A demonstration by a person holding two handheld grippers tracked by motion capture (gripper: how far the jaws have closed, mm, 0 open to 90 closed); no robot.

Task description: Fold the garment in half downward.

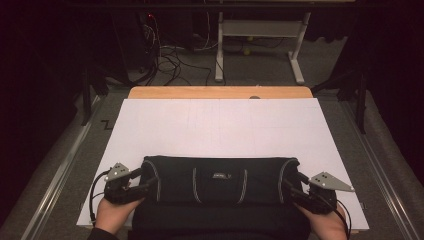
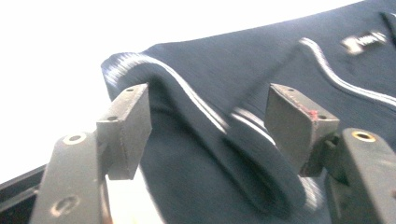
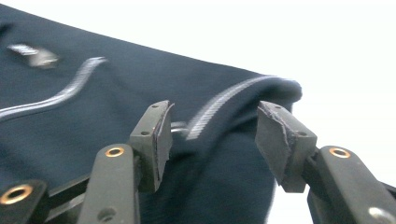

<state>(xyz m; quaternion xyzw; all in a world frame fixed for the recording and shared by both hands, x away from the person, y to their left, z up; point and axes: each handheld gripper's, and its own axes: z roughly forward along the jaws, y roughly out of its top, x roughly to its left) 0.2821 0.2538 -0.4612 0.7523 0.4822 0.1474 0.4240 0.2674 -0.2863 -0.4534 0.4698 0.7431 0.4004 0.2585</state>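
A dark folded garment (image 1: 220,180) with thin white stripes and a small label lies at the near edge of the white sheet (image 1: 220,125). My left gripper (image 1: 149,181) is at its left end and my right gripper (image 1: 291,186) at its right end, each held by a hand. In the left gripper view the left gripper (image 2: 208,126) stands open, with a striped fold of the garment (image 2: 243,154) loose between its jaws. In the right gripper view the right gripper (image 3: 212,140) is also open around the garment's striped corner (image 3: 224,107), and its pads do not press on it.
The white sheet covers a wooden table whose far edge (image 1: 220,92) shows. Metal rails (image 1: 60,170) run along both sides of the table. Beyond it stand a white table frame (image 1: 260,35) and loose cables (image 1: 170,60) on the dark floor.
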